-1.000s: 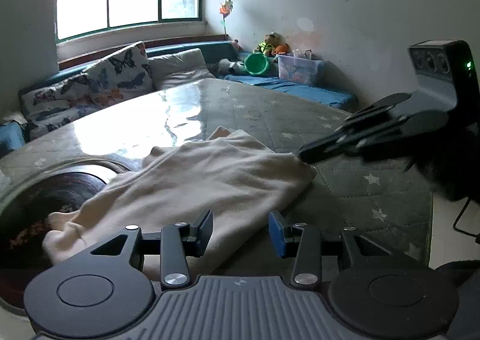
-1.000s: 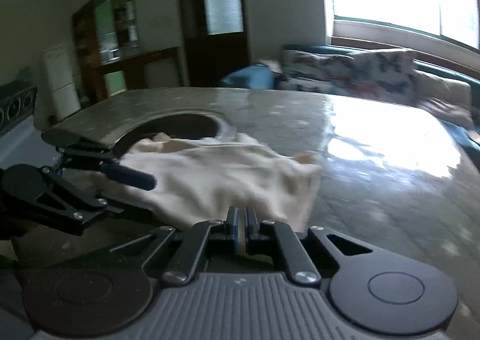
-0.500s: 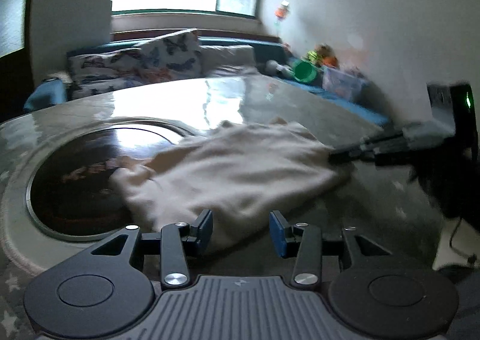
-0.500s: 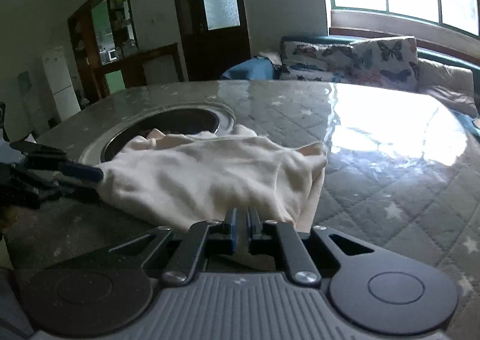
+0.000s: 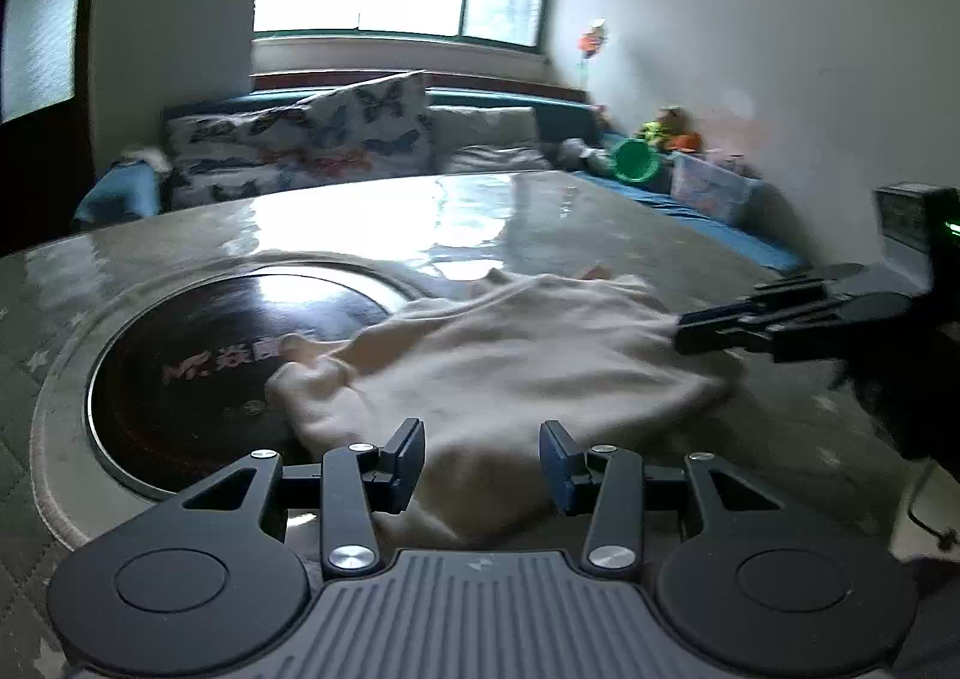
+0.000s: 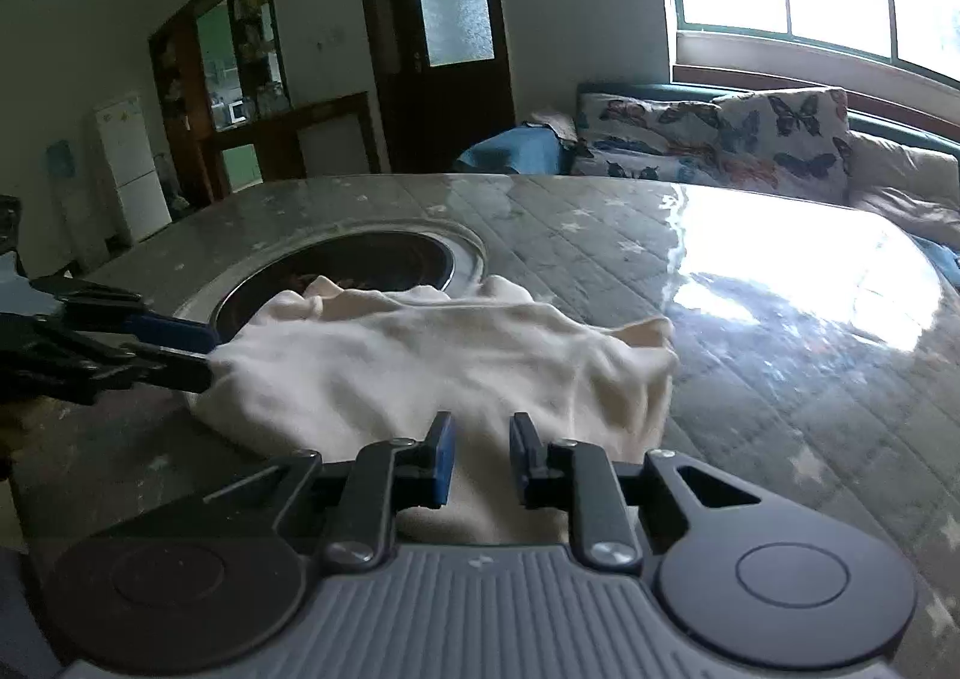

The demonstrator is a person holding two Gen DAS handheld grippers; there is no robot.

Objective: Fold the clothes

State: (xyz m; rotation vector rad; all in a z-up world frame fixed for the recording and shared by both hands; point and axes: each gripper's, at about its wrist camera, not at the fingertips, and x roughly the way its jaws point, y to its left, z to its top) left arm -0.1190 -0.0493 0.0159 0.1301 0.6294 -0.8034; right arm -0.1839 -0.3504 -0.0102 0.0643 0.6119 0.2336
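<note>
Cloth point(image 6: 420, 367), cream and bunched, lies on the table point(image 6: 750, 283), its far edge over the round dark inset point(image 6: 360, 259). Right gripper point(image 6: 480, 457) has just been opening, fabric between its parted fingers, unpinched. Left gripper point(image 5: 480, 463) stands spread at the cloth's near edge.

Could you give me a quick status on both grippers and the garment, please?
Left gripper open. Right gripper just opened, pads off cloth. Cream garment lies loosely folded, partly over round inset. Nothing in the way.

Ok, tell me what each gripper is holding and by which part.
Nothing is held. The right gripper has just been opening over the cream garment's near edge; the left gripper stands open over it too.
</note>
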